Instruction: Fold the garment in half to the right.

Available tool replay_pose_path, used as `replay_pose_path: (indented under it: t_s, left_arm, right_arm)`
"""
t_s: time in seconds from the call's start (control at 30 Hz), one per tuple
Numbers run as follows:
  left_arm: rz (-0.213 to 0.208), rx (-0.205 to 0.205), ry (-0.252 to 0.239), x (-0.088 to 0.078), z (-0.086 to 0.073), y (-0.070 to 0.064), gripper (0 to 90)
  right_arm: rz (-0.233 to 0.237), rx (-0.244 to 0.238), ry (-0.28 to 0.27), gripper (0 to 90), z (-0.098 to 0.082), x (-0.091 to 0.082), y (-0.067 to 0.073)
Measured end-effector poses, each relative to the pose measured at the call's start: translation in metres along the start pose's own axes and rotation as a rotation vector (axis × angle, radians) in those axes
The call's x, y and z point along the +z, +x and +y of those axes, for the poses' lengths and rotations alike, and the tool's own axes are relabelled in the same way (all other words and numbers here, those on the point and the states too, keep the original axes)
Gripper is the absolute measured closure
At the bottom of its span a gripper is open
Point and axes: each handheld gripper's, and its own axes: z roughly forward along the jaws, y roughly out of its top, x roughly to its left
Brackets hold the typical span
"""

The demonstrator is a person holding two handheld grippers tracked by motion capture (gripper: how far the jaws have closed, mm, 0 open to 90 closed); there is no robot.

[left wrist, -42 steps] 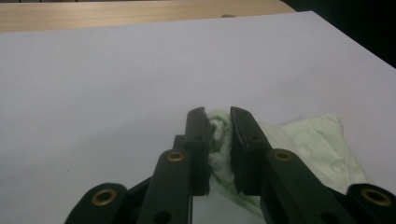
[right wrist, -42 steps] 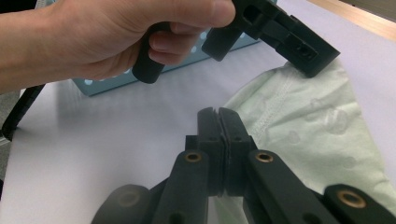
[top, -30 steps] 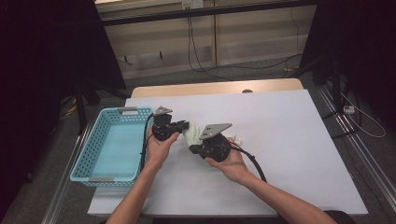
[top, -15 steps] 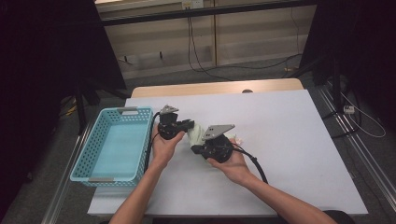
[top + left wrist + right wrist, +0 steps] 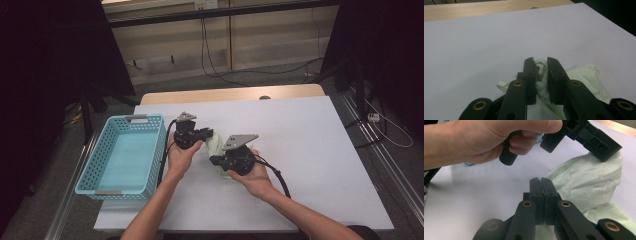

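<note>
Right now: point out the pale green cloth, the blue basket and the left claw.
pale green cloth (image 5: 589,182), right gripper view, on its stitched fold.
light blue plastic mesh basket (image 5: 95,165), high view, on its left wall.
left claw (image 5: 541,67), left gripper view, midway between its tips, which pinch the cloth.

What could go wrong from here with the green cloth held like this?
1. The left tool pinches only a small bunched fold of the pale green cloth; a pull might slip it free.
2. The right tool is shut, and whether it clamps any fabric cannot be told; lifting may leave that end behind.
3. The blue basket sits close beside the left hand, so a sweep that way could knock it.
</note>
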Motion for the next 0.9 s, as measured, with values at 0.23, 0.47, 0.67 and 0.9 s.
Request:
replay_pose_path:
  t_s: [0.23,0.47,0.67,0.9]
  left_arm:
    - [-0.026,0.002,-0.010,0.005,0.003,-0.008,78.5]
    - [-0.035,0.008,0.001,0.012,0.004,-0.014,78.5]
    - [-0.038,0.010,0.008,0.015,0.003,-0.018,78.5]
    - [-0.044,0.012,0.023,0.021,0.003,-0.025,78.5]
  right_arm:
    - [0.003,0.015,-0.001,89.4,-0.004,-0.007,-0.003]
    - [-0.003,0.036,-0.004,89.4,-0.008,-0.015,-0.007]
    - [-0.018,0.034,0.008,89.3,-0.014,-0.020,-0.008]
    - [-0.029,0.040,0.023,89.1,-0.019,-0.024,-0.009]
